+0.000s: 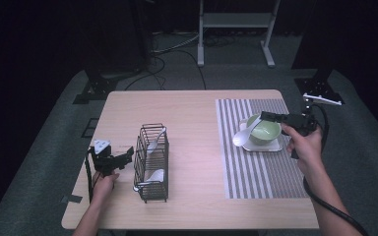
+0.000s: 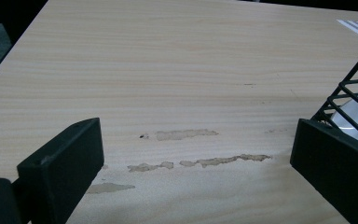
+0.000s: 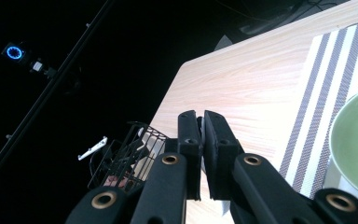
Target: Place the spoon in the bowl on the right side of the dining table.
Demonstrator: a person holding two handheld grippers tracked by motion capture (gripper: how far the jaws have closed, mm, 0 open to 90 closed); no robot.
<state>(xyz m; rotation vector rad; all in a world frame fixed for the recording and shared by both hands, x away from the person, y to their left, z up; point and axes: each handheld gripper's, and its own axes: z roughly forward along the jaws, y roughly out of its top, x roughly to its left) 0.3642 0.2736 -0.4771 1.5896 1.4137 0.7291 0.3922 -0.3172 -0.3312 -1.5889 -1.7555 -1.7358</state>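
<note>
Over green bowl, right gripper clamped tight on white spoon handle. Lower slow, rest scoop inside bowl before letting go. Left gripper wide open, empty, by wire rack.

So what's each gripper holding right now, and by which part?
The right gripper is shut on the white spoon, gripping its handle end above the green bowl. The left gripper is open, holding nothing.
</note>
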